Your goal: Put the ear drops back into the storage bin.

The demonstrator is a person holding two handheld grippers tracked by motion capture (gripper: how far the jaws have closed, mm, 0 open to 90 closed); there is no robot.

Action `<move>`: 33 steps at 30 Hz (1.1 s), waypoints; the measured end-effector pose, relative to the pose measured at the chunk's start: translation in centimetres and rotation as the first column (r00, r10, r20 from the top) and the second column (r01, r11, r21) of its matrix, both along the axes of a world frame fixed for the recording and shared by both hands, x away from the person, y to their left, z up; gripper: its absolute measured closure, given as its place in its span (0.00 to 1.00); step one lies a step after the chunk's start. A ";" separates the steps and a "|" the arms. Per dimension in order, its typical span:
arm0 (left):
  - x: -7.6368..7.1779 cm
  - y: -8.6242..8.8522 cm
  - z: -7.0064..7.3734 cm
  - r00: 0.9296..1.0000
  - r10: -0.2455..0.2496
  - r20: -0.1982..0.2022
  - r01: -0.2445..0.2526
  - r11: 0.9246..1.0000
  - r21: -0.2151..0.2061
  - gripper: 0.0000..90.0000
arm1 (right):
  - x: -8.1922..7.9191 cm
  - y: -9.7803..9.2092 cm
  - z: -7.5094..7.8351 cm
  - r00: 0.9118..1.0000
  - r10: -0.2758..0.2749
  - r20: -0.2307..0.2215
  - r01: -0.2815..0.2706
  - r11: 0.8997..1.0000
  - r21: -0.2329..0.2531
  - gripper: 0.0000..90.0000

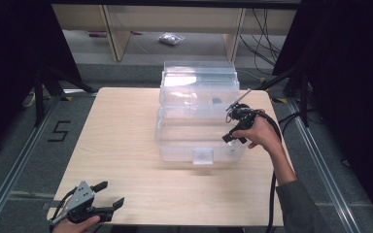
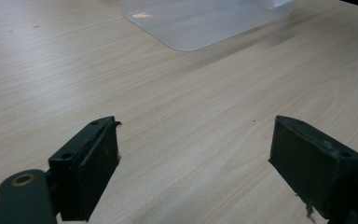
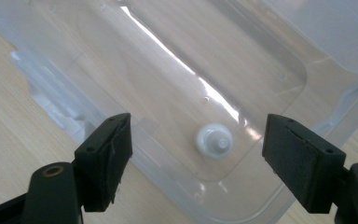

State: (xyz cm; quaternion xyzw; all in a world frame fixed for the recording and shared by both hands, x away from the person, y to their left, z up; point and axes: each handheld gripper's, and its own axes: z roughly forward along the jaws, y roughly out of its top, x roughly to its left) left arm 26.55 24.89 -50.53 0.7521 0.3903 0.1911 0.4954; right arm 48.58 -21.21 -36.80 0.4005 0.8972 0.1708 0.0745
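Holding my left gripper [image 1: 108,193] wide apart and empty, I am resting it low over the table [image 1: 121,145], with the clear plastic box [image 1: 199,116] well ahead of it. I am hovering my right gripper [image 3: 196,154] above the box, jaws spread wide, a small white cap [image 3: 214,141] lying inside between them.
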 end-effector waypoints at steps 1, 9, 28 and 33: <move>0.0 0.0 0.0 1.000 0.000 0.000 0.000 1.000 0.000 0.16 | -0.3 0.1 0.2 1.000 -0.011 -0.003 0.011 1.000 0.006 0.28; 0.0 0.0 0.0 1.000 0.001 -0.001 -0.001 1.000 0.000 0.16 | -1.4 0.0 0.6 1.000 0.001 0.023 -0.002 1.000 0.027 0.26; 0.0 0.0 0.0 1.000 0.001 0.001 -0.001 1.000 0.000 0.16 | -4.4 -1.0 1.1 0.998 0.020 0.064 -0.025 0.997 0.078 0.26; 0.0 0.0 0.0 1.000 0.002 0.001 -0.002 1.000 0.001 0.16 | -5.1 -1.2 1.1 0.997 0.019 0.070 -0.025 0.996 0.080 0.26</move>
